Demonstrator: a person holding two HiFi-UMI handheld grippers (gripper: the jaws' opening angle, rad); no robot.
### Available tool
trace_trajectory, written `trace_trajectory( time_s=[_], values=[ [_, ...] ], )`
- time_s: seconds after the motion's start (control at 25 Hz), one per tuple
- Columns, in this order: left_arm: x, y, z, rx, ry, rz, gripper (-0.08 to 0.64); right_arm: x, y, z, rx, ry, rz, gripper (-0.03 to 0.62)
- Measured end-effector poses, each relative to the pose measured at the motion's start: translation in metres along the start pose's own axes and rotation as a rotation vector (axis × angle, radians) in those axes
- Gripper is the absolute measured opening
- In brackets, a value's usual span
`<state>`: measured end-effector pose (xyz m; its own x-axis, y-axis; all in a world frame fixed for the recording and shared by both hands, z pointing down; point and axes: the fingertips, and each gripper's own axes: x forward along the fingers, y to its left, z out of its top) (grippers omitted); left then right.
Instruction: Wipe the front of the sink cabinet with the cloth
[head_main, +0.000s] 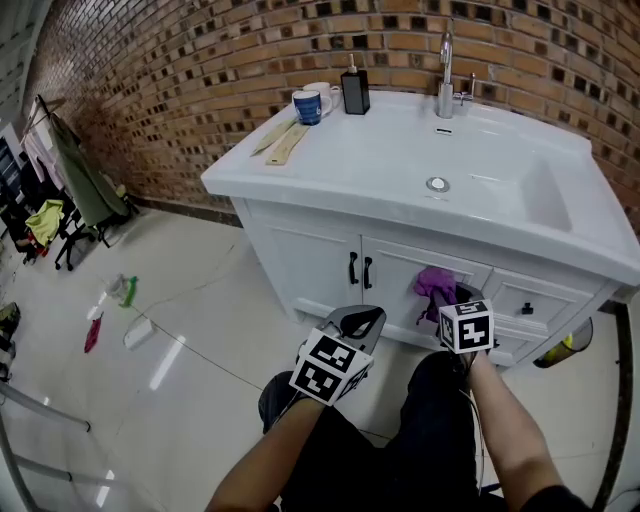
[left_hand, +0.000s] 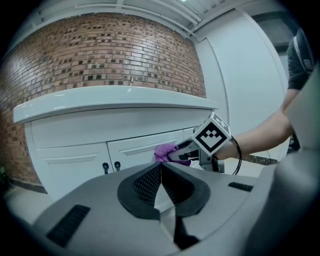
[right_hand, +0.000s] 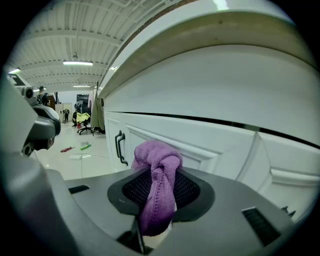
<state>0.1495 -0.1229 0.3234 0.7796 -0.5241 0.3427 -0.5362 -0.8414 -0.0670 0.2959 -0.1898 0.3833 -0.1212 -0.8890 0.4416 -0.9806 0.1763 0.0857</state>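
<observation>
The right gripper (head_main: 451, 299) is clamped on a purple cloth (head_main: 435, 285). In the right gripper view the jaws are closed onto the cloth (right_hand: 157, 170), which bunches into a knot above the pads and hangs down between them. The cloth is held up at the front of the white sink cabinet (head_main: 320, 262), at the upper part of the door panel right of the two black door handles (head_main: 360, 270). It appears to touch the panel, but contact cannot be confirmed from these views.

The left gripper (head_main: 362, 322) is held lower and left of the right one, off the cabinet. In its own view the left gripper's (left_hand: 161, 182) jaws are together with nothing between them.

On the countertop (head_main: 300, 170) stand a blue mug (head_main: 307, 106), a dark dispenser bottle (head_main: 355, 90) and a tap (head_main: 446, 70).
</observation>
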Motion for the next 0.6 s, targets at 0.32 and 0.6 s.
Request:
trace_trajectory(
  time_s=[0.32,0.6],
  values=[
    [0.012,-0.034,0.006,0.012,-0.013,-0.051,0.005,-0.030,-0.037,-0.016,0.033,-0.011,-0.050,0.110],
    [0.017,-0.053,0.007,0.014,-0.013,-0.072,0.005,-0.053,-0.068,-0.039,0.036,0.012,-0.105,0.110]
  ],
)
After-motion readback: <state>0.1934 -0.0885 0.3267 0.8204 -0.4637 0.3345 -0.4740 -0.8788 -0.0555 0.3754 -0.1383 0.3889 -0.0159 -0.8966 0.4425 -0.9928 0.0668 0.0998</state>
